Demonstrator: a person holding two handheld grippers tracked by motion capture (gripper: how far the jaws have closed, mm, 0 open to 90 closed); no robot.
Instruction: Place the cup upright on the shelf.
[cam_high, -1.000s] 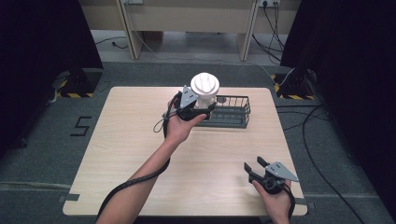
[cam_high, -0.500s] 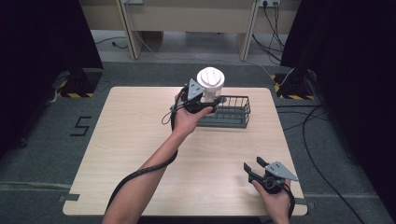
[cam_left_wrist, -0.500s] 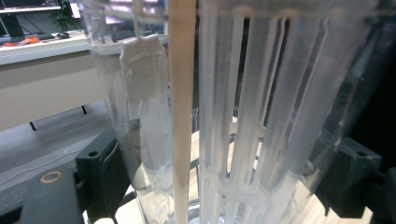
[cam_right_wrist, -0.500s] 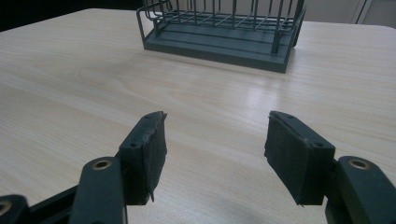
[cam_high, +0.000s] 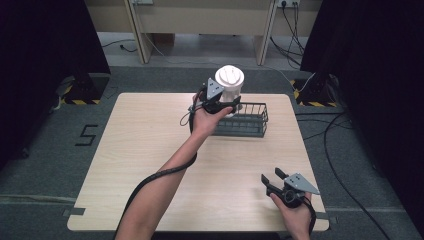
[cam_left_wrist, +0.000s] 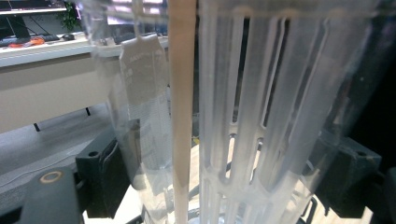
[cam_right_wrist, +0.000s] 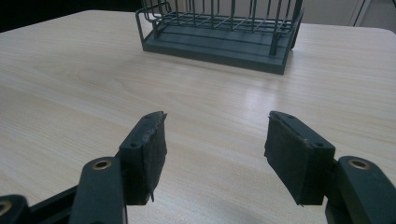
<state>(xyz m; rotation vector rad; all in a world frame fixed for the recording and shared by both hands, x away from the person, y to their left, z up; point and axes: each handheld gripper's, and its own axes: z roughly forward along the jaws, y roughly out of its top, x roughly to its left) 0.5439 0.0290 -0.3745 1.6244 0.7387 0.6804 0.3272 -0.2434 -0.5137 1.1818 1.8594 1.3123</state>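
Observation:
My left gripper (cam_high: 223, 102) is shut on a clear ribbed plastic container with a white lid (cam_high: 229, 80), held upright above the left end of a dark wire basket (cam_high: 247, 121). In the left gripper view the container (cam_left_wrist: 243, 107) stands between the two black jaws, pressed on both sides, with a pale vertical strip down its wall. My right gripper (cam_high: 272, 178) rests low near the table's front right corner, open with nothing between its pads (cam_right_wrist: 149, 149). The right gripper view looks across the wood towards the basket (cam_right_wrist: 219, 32).
The light wooden table (cam_high: 150, 150) has bare wood left of and in front of the basket. Dark floor surrounds the table, with cables at the right and yellow-black striped feet near the far corners. A cable trails along the left forearm.
My left gripper has carried the container up and to the right, from beside the basket's left end to above it. The right gripper has stayed put.

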